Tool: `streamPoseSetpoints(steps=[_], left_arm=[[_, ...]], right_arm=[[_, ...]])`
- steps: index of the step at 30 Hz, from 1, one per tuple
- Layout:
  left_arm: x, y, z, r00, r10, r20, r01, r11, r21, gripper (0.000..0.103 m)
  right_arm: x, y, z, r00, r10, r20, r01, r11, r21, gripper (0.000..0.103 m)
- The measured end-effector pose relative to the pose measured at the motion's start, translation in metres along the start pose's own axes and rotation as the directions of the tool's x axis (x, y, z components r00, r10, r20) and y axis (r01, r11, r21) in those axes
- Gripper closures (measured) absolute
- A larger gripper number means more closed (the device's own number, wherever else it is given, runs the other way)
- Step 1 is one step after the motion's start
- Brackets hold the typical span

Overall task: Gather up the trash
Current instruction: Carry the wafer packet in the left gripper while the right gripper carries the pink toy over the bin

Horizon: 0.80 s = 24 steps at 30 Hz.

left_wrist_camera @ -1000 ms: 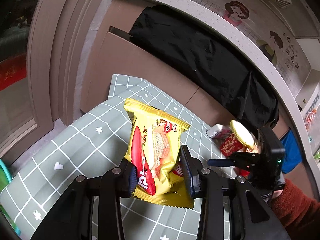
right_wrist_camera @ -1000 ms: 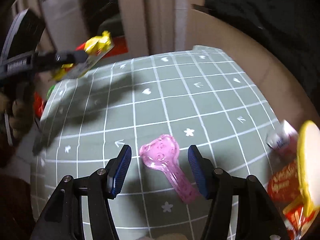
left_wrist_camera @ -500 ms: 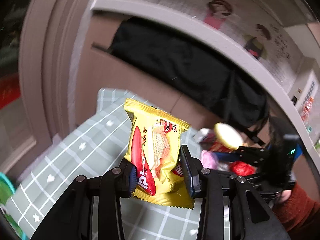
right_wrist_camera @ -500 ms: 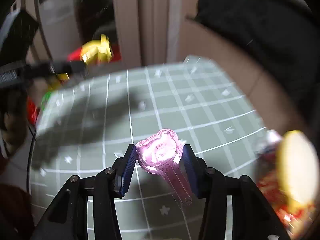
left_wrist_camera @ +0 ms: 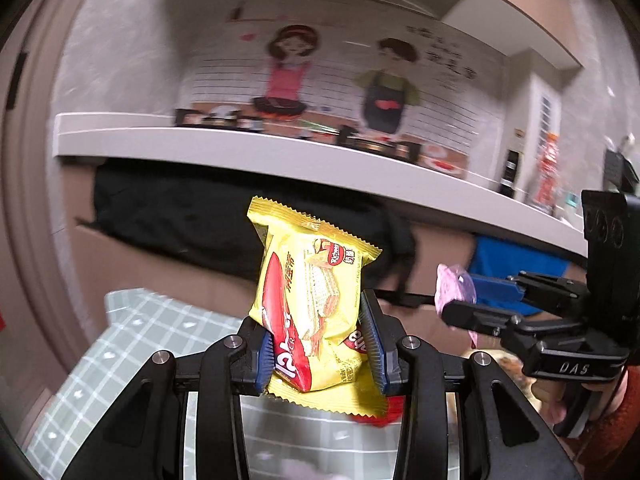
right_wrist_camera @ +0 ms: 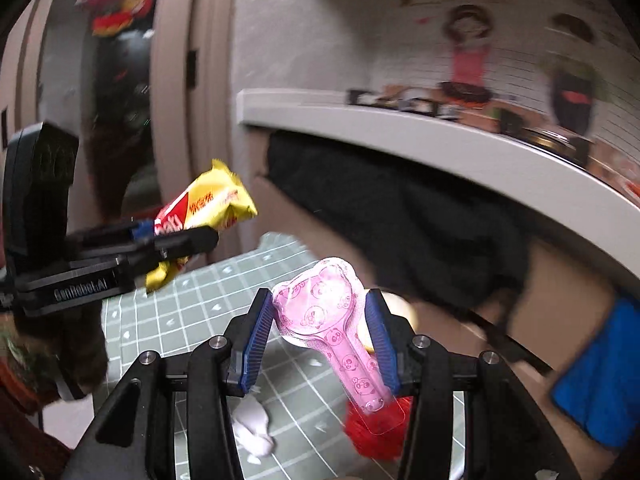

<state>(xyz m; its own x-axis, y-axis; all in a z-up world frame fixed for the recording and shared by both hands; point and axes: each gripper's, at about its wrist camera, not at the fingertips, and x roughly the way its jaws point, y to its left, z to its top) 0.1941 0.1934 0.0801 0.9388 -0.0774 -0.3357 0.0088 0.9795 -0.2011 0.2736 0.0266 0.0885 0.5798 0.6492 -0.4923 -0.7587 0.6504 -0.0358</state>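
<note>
Trash items sit in both of your grippers, raised above the green checked table (right_wrist_camera: 192, 312). Your left gripper (left_wrist_camera: 322, 344) clamps a yellow wafer wrapper (left_wrist_camera: 310, 300); its red logo reads "Richeese", the remaining print is too small to read. Your right gripper (right_wrist_camera: 320, 340) pinches a pink bear-print blister pack (right_wrist_camera: 328, 312), its jaws having just closed on it. "GenRobot.AI" marks the left tool body. Blurred red (right_wrist_camera: 372, 432) and white (right_wrist_camera: 252, 428) scraps lie below, partly hidden.
</note>
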Motion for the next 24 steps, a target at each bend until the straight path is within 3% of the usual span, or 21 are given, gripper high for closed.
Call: streamPoseSetpoints(steps=[5, 12, 24], left_arm=[[0.018, -0.061, -0.003, 0.999, -0.050, -0.021, 0.051, 0.998, 0.045, 0.064], [0.043, -0.148, -0.015, 0.988, -0.140, -0.059, 0.147, 0.982, 0.123, 0.064], [0.082, -0.243, -0.035, 0.954, -0.258, -0.151, 0.282, 0.943, 0.177, 0.064]], right_arm=[[-0.050, -0.041, -0.022, 0.992, -0.115, 0.050, 0.111, 0.990, 0.082, 0.059], [-0.116, -0.101, -0.061, 0.972, -0.218, 0.088, 0.192, 0.952, 0.239, 0.059], [-0.175, -0.159, -0.124, 0.925, -0.375, 0.061, 0.329, 0.871, 0.366, 0.059]])
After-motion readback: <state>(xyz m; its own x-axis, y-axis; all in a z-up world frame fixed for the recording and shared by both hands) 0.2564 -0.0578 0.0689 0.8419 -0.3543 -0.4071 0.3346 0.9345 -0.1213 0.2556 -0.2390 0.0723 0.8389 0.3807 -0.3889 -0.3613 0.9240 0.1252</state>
